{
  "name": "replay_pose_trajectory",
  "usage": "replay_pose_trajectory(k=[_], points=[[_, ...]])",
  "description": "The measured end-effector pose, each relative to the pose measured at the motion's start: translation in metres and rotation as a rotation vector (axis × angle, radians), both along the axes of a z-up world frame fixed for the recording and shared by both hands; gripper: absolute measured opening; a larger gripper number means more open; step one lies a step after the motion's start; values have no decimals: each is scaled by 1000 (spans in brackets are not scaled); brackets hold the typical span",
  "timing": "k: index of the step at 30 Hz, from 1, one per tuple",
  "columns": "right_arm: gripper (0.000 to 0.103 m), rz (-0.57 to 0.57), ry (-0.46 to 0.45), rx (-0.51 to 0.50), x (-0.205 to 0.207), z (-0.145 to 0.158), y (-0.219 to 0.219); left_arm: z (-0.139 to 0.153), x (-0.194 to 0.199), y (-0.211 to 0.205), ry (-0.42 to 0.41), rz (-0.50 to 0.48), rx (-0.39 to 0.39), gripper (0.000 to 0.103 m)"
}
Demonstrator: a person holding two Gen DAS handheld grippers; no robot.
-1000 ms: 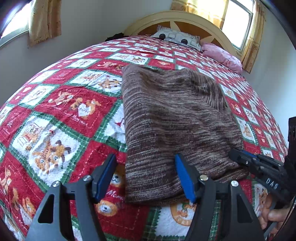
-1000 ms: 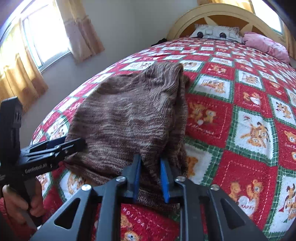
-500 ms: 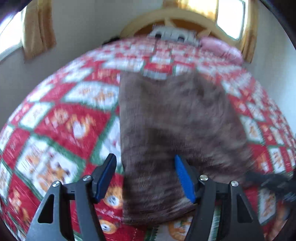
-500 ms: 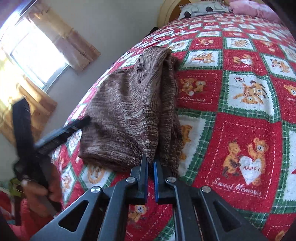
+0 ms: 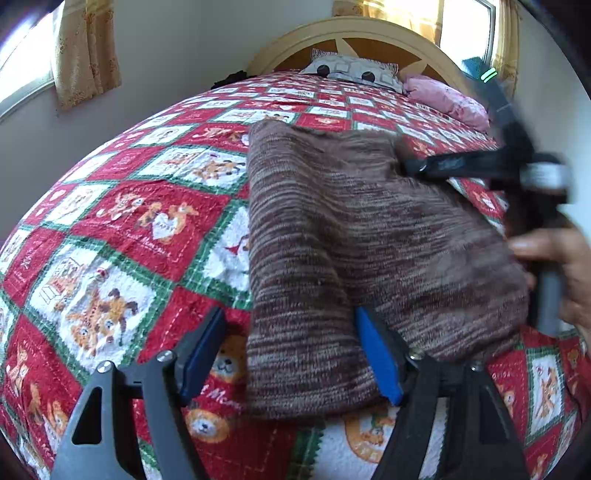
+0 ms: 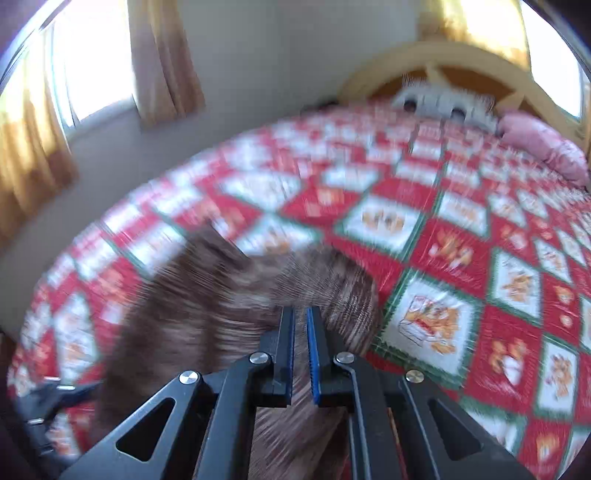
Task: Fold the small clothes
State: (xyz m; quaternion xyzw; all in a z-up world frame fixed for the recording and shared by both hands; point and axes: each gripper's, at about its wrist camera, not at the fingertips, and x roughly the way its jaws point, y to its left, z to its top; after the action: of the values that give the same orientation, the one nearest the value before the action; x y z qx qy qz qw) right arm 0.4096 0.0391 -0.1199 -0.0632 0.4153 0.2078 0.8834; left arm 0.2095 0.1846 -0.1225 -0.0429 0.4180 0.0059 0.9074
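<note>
A brown knit garment point(image 5: 332, 236) lies on the red Christmas quilt point(image 5: 122, 229). My left gripper point(image 5: 291, 354) is open, its blue pads either side of the garment's near left edge. My right gripper point(image 5: 410, 168) shows in the left wrist view, raised over the garment's far right part, shut on a lifted fold of it. The right wrist view is blurred: the right gripper point(image 6: 301, 325) has its pads nearly together with brown knit point(image 6: 207, 306) between and below them.
A grey patterned pillow point(image 5: 354, 72) and a pink pillow point(image 5: 447, 101) lie by the cream headboard point(image 5: 351, 31). Curtained windows stand on the left wall point(image 5: 85, 48) and behind the headboard. The wall is close on the left.
My right gripper has lifted the garment's near right corner and carried it up and away toward the far end. The left gripper stays open at the near edge.
</note>
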Motion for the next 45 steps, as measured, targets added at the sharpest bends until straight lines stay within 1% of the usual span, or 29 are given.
replay_pose_trajectory(k=[1,2,3,4,5,6,7,9,10,11,13,15,17,19,20,21,22,24,25,26,29,31,33,35,37,38,40,41,45], points=[[1,-18,-29,39,6,-5,-6,0,0,1,-2,0,-2,76],[1,-53,-39,58,10,-8,-11,-1,-1,1,-4,0,-7,77],[0,-99,-30,78,17,-12,-20,-1,-1,2,-6,0,-14,77],[0,-148,-2,97,26,-17,-32,-2,-1,3,-8,0,-22,78],[0,-176,38,151,37,-22,-41,-2,-1,3,-8,1,-22,78],[0,-186,80,236,43,-25,-53,-2,-1,2,-10,1,-16,79],[0,-179,86,253,43,-25,-57,-3,0,1,-11,3,-6,79],[0,-149,60,219,36,-18,-53,-3,0,0,-11,7,0,81],[0,-133,34,195,27,-10,-52,-3,0,1,-11,7,-6,81],[0,-122,5,192,15,0,-53,-3,1,3,-12,7,-17,81],[0,-113,-40,232,-18,18,-61,-3,0,4,-12,6,-31,82],[2,-76,-74,255,-53,33,-65,-3,-1,3,-13,7,-27,82],[2,-16,-74,275,-91,41,-66,-3,-1,2,-11,12,-15,85],[2,41,-49,276,-122,38,-62,-3,-1,2,-7,25,-3,89],[2,65,-32,256,-134,34,-58,-2,-2,2,-6,31,0,93],[2,85,-8,223,-146,27,-54,-2,-2,2,-2,44,5,101],[2,106,19,182,-157,16,-49,-3,-3,4,12,72,13,103],[2,130,68,63,-175,-9,-45,-3,-5,5,26,89,5,103],[2,138,16,59,-186,-10,-48,-3,-7,4,32,95,12,103],[2,130,5,58,-192,-9,-51,-2,-10,4,36,103,14,103],[2,67,87,116,-196,-11,-60,-1,-22,0,42,139,6,103],[2,44,108,133,-202,-15,-65,0,-32,-3,38,147,-3,103],[2,6,112,151,-211,-16,-70,1,-39,-4,36,148,-12,103],[2,-47,117,165,-218,-13,-73,2,-44,-6,64,132,-24,103],[2,-113,134,177,-232,-6,-75,5,-51,-9,61,121,-13,103],[2,-129,135,199,-238,-3,-76,8,-56,-12,50,117,-3,103],[3,-153,105,258,-253,7,-80,18,-65,-16,18,106,12,103],[3,-166,83,272,-260,13,-80,23,-69,-17,1,100,18,103],[5,-216,22,269,-285,30,-78,49,-88,-22,-85,82,45,103]])
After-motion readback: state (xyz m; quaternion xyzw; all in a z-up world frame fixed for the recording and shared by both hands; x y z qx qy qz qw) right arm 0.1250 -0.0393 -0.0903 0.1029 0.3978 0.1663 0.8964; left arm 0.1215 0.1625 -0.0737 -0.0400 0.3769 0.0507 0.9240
